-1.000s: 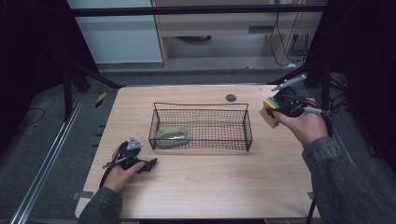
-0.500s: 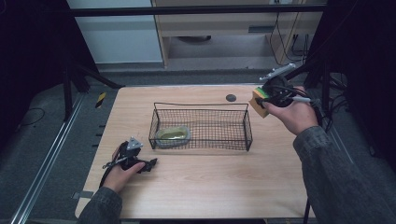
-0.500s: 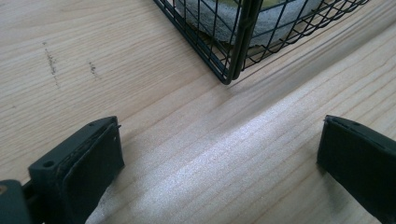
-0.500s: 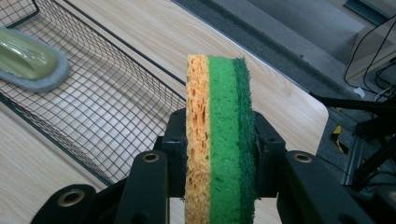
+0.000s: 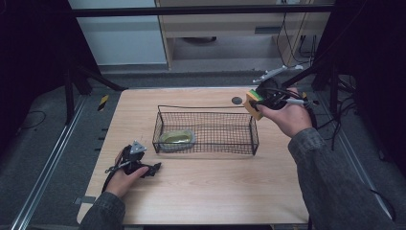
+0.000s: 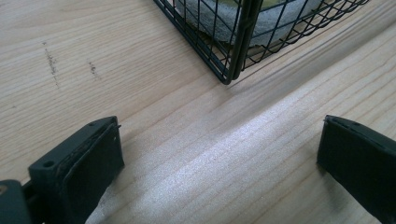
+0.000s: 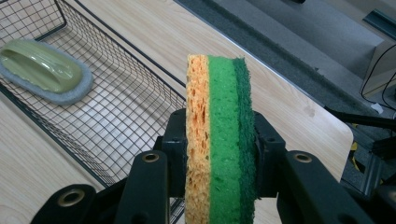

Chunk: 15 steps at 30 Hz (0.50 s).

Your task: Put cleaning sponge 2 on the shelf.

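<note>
My right gripper (image 5: 262, 99) is shut on an orange-and-green sponge (image 5: 253, 102) and holds it in the air over the right end of the black wire basket (image 5: 253, 136). In the right gripper view the sponge (image 7: 219, 140) stands on edge between the two black jaws of that gripper (image 7: 218, 154), with the basket (image 7: 121, 116) below. A green scrubber with a grey pad (image 5: 176, 139) (image 7: 44, 70) lies at the basket's left end. My left gripper (image 5: 152, 169) rests on the table near the basket's front left corner, open, with bare wood between its jaws (image 6: 219, 158).
The wooden table (image 5: 210, 191) has a small dark round mark (image 5: 236, 100) near its far edge. A basket corner (image 6: 231, 70) stands just beyond the left jaws. Black frames and cables crowd the right side (image 5: 330, 86).
My right hand has carried the sponge leftward, from beside the basket's right end to above it. The left hand has stayed still.
</note>
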Available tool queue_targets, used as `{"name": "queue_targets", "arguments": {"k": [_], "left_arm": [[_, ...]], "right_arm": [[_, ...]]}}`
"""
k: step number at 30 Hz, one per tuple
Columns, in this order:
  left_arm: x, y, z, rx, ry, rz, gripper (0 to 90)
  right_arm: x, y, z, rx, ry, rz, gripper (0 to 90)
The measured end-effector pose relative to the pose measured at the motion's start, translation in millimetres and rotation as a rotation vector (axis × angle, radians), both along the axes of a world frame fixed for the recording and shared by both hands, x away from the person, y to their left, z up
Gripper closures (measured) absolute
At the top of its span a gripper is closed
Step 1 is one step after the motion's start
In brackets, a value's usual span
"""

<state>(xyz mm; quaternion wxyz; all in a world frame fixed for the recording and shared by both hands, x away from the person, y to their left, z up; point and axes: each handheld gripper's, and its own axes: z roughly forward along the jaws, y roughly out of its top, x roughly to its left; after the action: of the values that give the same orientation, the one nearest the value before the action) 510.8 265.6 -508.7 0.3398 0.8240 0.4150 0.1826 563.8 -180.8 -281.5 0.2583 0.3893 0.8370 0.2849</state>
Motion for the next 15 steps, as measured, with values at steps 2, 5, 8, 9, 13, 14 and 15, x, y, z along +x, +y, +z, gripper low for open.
{"name": "queue_targets", "arguments": {"k": [2, 5, 8, 9, 13, 14, 15], "left_arm": [[0.0, 0.0, 0.0, 0.0, 0.0, 0.0, 0.0], [0.0, 0.0, 0.0, 0.0, 0.0, 0.0, 0.0], [0.0, 0.0, 0.0, 0.0, 0.0, 0.0, 0.0], [0.0, 0.0, 0.0, 0.0, 0.0, 0.0, 0.0], [0.0, 0.0, 0.0, 0.0, 0.0, -0.001, 0.0], [0.1, 0.1, 0.0, 0.0, 0.0, -0.001, 0.0], [0.1, 0.1, 0.0, 0.0, 0.0, -0.001, 0.0]], "right_arm": [[0.8, 1.2, -1.8, -0.006, 0.004, -0.001, 65.2], [1.9, 3.0, -5.0, -0.002, 0.009, 0.004, 65.1], [3.5, 5.8, -9.4, 0.001, 0.013, 0.005, 65.1], [3.5, 5.8, -9.4, 0.001, 0.013, 0.005, 65.1], [5.5, 10.7, -16.6, -0.001, 0.025, 0.012, 65.1], [6.3, 13.1, -20.1, -0.004, 0.031, 0.017, 65.1], [6.3, 13.1, -20.1, -0.004, 0.031, 0.017, 65.1]]}}
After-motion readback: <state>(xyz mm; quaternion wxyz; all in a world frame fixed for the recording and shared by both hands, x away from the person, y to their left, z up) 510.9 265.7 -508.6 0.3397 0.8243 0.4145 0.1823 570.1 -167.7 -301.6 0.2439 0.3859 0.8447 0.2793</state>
